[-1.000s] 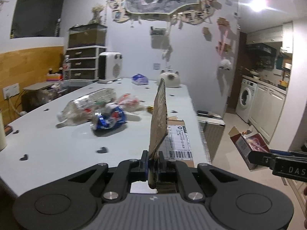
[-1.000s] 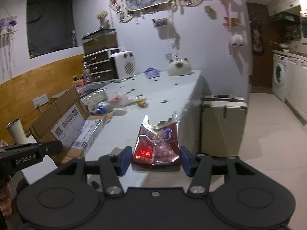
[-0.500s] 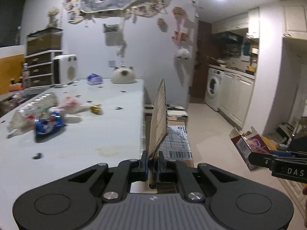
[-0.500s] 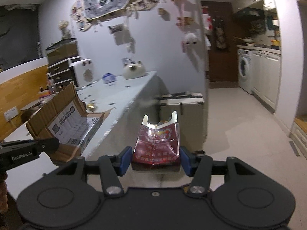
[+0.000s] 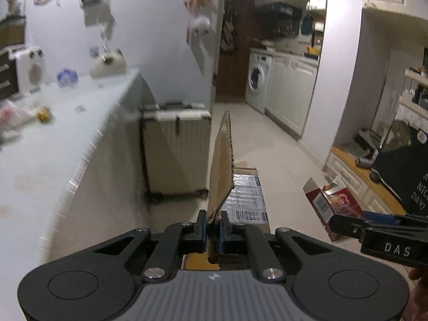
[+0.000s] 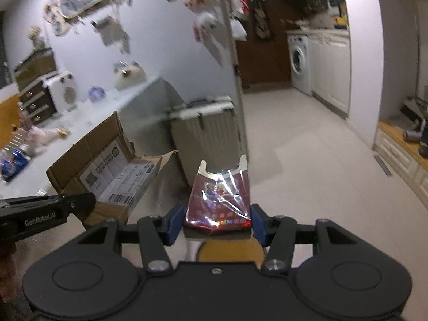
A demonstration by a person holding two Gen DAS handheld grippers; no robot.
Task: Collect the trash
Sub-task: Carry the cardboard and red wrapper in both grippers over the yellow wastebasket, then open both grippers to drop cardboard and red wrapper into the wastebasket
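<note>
out past the counter [image 5: 53,160] edge, left gripper [image 5: 213,227] jaws pinch the cardboard box [image 5: 222,160] flap, right gripper [image 6: 218,223] jaws clamp the red carton [image 6: 219,198], mid-carry, next probably needs a bin, none visible.

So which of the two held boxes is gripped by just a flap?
The cardboard box, pinched by the left gripper; the right gripper spans the red carton whole.

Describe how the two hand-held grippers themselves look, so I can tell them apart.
Both are matte black with blue finger pads and round silver screws. The left hand-held gripper has a ribbed grey panel and white "GenRobot.AI" side lettering; the right hand-held gripper reads "DAS". No cables visible.
</note>
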